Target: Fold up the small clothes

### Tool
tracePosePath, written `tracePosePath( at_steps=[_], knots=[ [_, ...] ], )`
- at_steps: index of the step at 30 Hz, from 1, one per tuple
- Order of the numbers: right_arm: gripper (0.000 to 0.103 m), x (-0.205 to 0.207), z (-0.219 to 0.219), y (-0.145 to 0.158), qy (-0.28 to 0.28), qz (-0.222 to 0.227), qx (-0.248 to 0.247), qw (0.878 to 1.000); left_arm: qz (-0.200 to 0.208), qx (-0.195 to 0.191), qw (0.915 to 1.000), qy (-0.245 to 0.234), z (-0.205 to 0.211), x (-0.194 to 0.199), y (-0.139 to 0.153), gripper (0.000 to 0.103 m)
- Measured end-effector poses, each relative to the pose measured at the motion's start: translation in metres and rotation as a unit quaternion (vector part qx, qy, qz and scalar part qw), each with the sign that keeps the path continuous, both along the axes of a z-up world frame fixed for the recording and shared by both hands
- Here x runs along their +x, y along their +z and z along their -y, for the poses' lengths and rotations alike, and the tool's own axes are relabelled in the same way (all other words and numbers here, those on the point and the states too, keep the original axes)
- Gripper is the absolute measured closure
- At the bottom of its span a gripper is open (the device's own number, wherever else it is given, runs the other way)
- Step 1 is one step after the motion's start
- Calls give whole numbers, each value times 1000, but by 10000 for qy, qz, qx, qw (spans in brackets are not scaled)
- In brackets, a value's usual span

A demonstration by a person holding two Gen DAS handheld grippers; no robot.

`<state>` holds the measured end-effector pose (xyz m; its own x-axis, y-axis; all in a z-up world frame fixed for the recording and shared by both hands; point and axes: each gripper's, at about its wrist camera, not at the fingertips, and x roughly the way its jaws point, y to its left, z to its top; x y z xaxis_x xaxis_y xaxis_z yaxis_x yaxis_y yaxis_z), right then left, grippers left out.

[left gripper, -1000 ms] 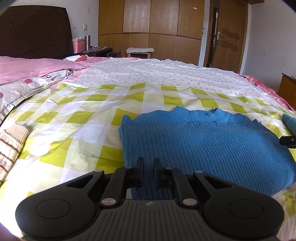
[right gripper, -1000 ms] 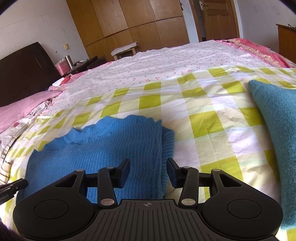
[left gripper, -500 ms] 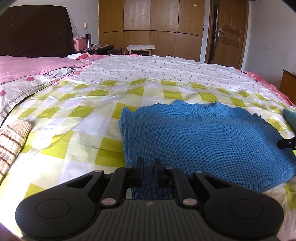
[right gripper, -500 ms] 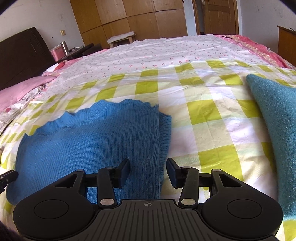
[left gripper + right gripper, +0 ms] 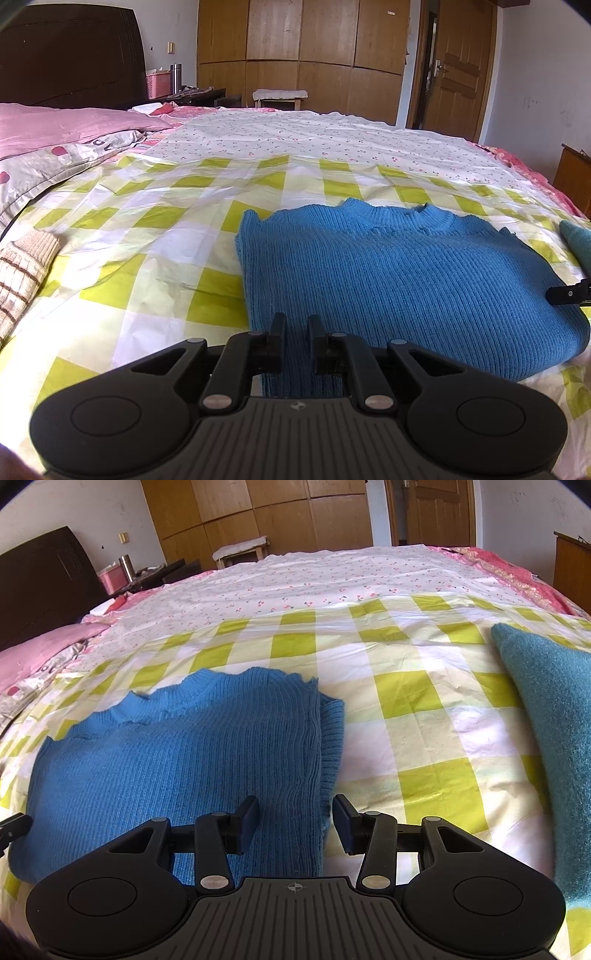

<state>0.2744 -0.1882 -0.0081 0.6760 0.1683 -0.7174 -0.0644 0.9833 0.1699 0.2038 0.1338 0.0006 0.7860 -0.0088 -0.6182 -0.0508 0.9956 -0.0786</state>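
Left wrist view shows a striped cloth [image 5: 22, 266] at the bed's left edge, then the sweater [image 5: 406, 280] lying flat on the checked sheet [image 5: 147, 258] near the bed's near edge, neckline toward the far side. Left claw [image 5: 296, 332] is clamped on the sweater's near hem, jaws almost together with knit between them. Right wrist view shows the sweater's right side folded inward, a ribbed band along that fold. Right claw [image 5: 295, 818] stands apart, its jaws straddling the near right corner of the sweater without pressing it. A teal garment [image 5: 546, 738] lies at the bed's right edge.
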Motion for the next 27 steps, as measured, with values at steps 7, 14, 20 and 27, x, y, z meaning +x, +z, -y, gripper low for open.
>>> tracePosePath(
  at_steps=[7, 14, 20, 27],
  knots=[
    [59, 1, -4, 2, -22, 5, -64, 10000, 8, -53, 10000, -34, -2, -1, -1, 84],
    [59, -5, -9, 11, -18, 91, -114, 9999, 15, -120, 9999, -69, -2, -2, 0, 82],
    [59, -8, -21, 18, 43, 182, -211, 9996, 46, -214, 9997, -109, -4, -6, 3, 80],
    [56, -4, -36, 9, 168, -50, -565, 9982, -60, -229, 9996, -127, -8, -8, -2, 79]
  ],
)
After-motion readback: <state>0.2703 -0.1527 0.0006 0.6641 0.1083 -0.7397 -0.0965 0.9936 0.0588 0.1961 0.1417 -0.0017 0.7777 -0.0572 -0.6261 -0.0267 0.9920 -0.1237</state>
